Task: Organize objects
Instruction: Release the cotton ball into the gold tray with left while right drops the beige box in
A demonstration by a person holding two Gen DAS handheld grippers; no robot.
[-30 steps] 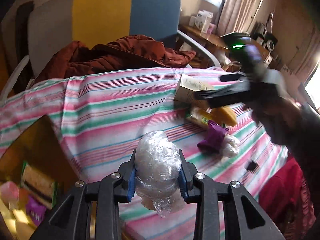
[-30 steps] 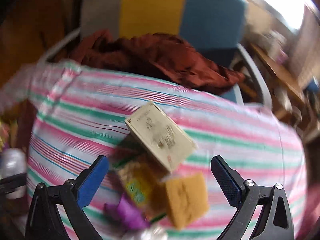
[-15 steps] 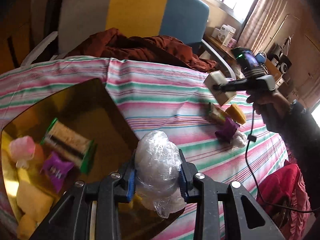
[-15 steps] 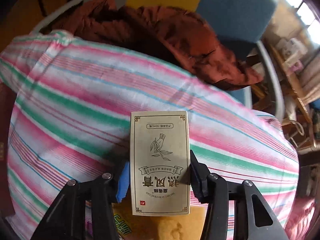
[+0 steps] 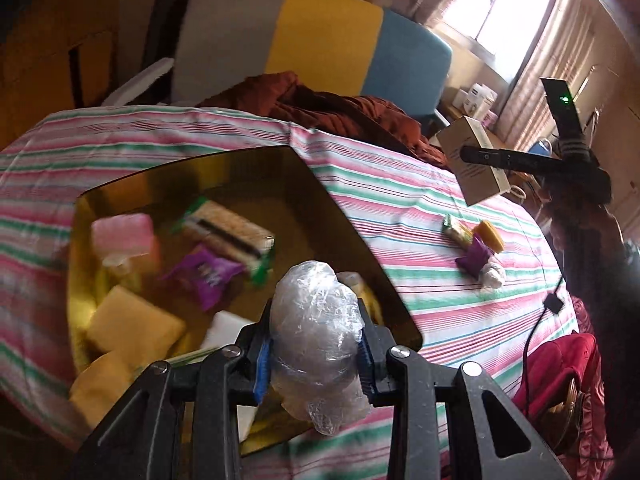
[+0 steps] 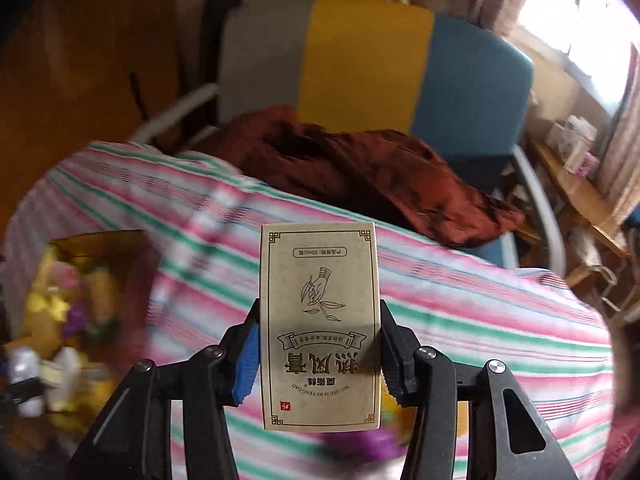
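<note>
My left gripper [image 5: 314, 354] is shut on a crumpled clear plastic bundle [image 5: 316, 332], held above the near right edge of a gold tray [image 5: 312, 184] holding sponges, snack packets and other items. My right gripper [image 6: 318, 354] is shut on a beige printed box [image 6: 319, 320], held above the striped tablecloth; the same box shows in the left wrist view [image 5: 474, 160], in the air to the right of the tray. The tray shows blurred at the left of the right wrist view [image 6: 96, 240].
On the striped cloth [image 5: 400, 208] lie a green-yellow packet [image 5: 456, 232], an orange sponge [image 5: 492, 234], a purple wrapper [image 5: 476, 258] and a white wad [image 5: 494, 276]. A rust-red jacket [image 5: 320, 108] lies on a multicoloured chair [image 5: 320, 40] behind the table.
My right gripper closed on the beige box and lifted it off the table, moving left. My left gripper carried the plastic bundle left, over the tray.
</note>
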